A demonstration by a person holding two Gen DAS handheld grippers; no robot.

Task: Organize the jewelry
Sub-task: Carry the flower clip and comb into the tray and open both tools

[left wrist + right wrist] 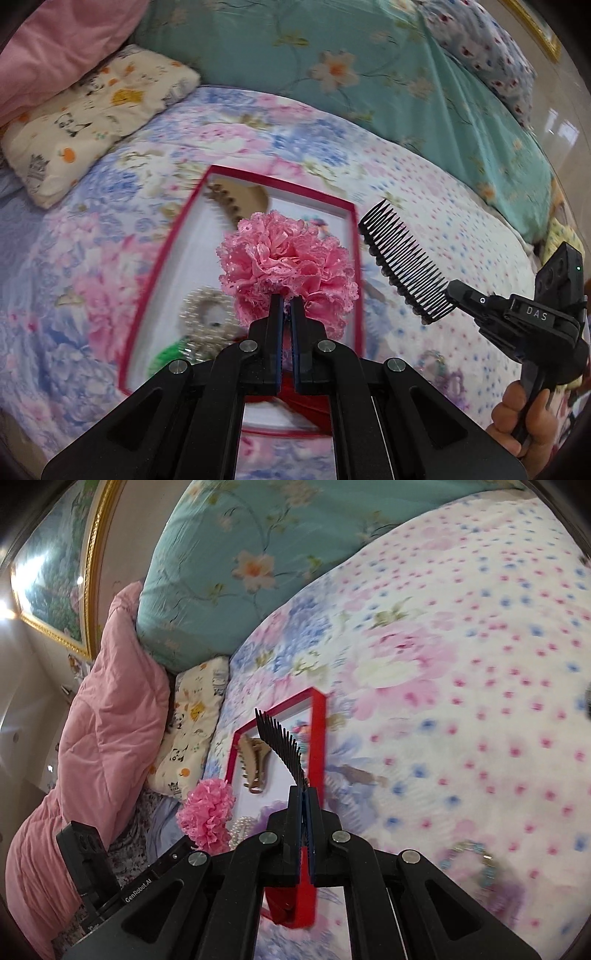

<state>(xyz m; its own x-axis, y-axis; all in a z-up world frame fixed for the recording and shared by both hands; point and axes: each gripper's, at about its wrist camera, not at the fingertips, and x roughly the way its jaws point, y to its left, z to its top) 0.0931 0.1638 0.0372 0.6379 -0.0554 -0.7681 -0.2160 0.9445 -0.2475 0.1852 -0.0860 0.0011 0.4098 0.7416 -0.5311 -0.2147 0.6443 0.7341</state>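
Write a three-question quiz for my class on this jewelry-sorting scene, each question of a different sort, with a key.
1. True or false: the left claw grips the pink lace flower.
2. Multiple choice: what does the right claw hold? A) pearl bracelet B) black comb C) green ring
3. Fill in: the tan hair clip lies inside the ____-rimmed box.

Key: 1 true. 2 B. 3 red.

Right gripper [303, 794] clamps black comb [282, 747] above red box [318, 738].
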